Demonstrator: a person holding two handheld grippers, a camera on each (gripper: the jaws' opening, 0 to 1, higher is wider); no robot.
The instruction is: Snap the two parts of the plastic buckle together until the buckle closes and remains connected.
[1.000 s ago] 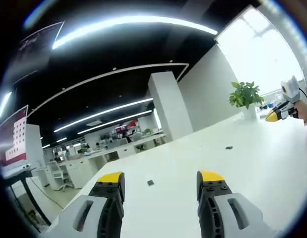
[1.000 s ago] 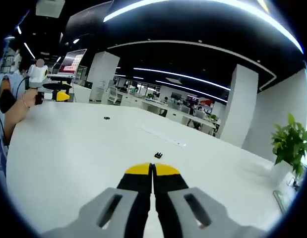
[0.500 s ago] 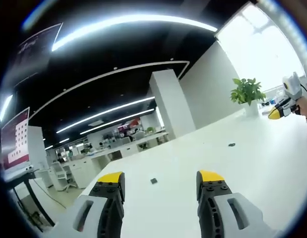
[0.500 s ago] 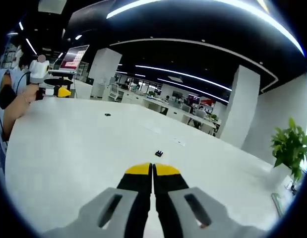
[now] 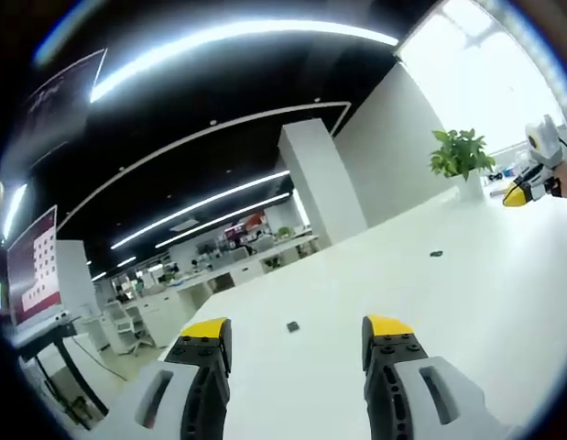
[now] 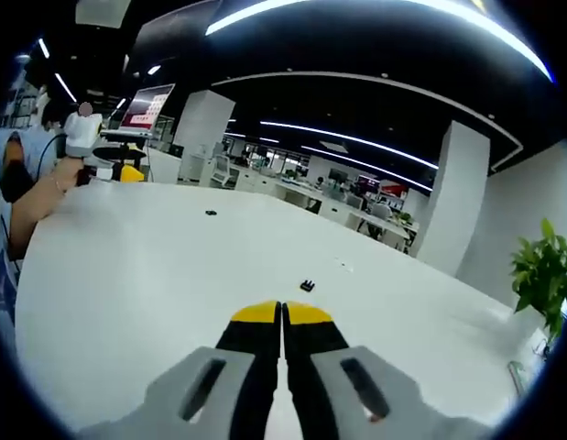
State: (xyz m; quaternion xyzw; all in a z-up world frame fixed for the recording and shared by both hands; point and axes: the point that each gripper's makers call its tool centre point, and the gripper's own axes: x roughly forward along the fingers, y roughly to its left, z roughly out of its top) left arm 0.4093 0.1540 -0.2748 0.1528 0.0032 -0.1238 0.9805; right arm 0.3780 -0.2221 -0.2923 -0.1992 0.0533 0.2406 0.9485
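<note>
My left gripper (image 5: 294, 335) stays wide open and empty, my right gripper (image 6: 282, 316) pressed closed on nothing. Both views have crept forward; the buckle parts (image 5: 292, 325) (image 6: 307, 285) lie apart on the white table (image 6: 127, 275), ungrasped.

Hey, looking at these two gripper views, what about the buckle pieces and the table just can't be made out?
- Buckle piece, left gripper view: too small to tell which half it is.
- Second buckle piece: a distant speck.
- Near piece, right gripper view: prongs unresolved.
- White table: its near edge is hidden under the right gripper.
- Potted plant: cut off by the edge.
</note>
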